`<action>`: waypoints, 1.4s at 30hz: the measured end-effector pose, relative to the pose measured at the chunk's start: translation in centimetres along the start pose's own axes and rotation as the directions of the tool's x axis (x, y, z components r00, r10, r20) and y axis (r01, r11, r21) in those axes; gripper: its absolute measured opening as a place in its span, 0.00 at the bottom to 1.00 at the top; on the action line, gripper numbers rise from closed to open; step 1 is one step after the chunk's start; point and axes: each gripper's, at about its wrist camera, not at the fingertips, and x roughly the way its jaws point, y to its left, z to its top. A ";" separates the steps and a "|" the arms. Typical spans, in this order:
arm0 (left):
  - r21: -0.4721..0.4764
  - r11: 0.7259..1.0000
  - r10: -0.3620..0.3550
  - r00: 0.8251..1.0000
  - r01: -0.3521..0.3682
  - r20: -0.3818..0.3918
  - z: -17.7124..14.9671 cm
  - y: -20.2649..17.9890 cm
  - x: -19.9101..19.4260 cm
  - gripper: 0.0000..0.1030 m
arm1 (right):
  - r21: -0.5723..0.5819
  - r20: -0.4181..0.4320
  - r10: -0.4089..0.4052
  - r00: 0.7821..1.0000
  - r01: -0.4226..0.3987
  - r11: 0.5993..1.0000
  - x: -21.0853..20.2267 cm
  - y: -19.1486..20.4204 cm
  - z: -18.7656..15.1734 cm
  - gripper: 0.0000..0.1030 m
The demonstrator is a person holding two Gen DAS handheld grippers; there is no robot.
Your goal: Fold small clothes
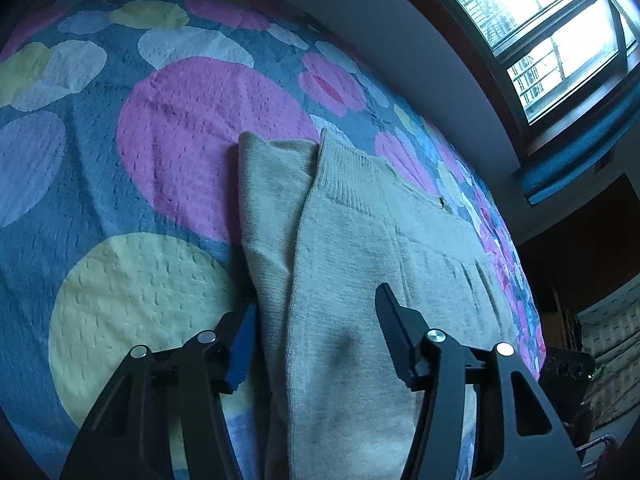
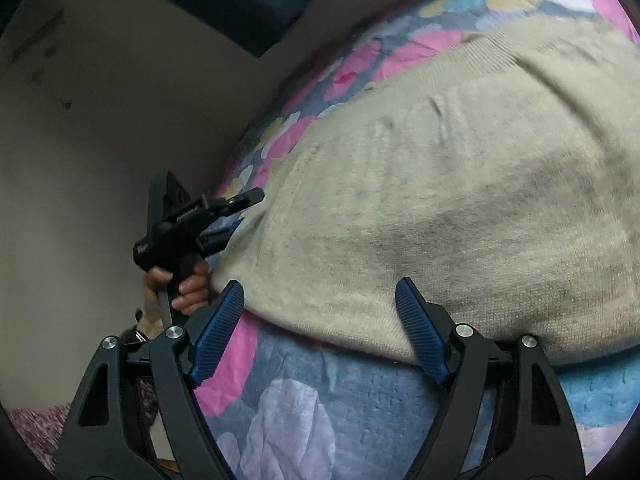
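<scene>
A beige knit sweater (image 1: 360,240) lies flat on a bed with a quilt of coloured circles (image 1: 140,160). One sleeve is folded along its left side, and the ribbed hem points away. My left gripper (image 1: 316,332) is open, its jaws wide apart over the near part of the sweater. In the right wrist view the sweater (image 2: 440,200) fills the middle. My right gripper (image 2: 320,324) is open at its near edge, empty. The left gripper (image 2: 224,216) shows there too, held by a hand at the sweater's far left corner.
A pale wall (image 1: 380,40) runs along the far side of the bed, with a bright window (image 1: 540,20) above it. A dark object (image 1: 564,368) stands beyond the bed's right edge. A purple rug (image 2: 32,424) lies on the floor at lower left.
</scene>
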 end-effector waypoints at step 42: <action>0.284 0.955 0.116 0.990 -0.090 -0.076 -1.1 -26.5 11.4 0.09 | 0.117 0.089 0.037 0.995 -0.047 0.992 -13.1 -5.7 -3.0 0.80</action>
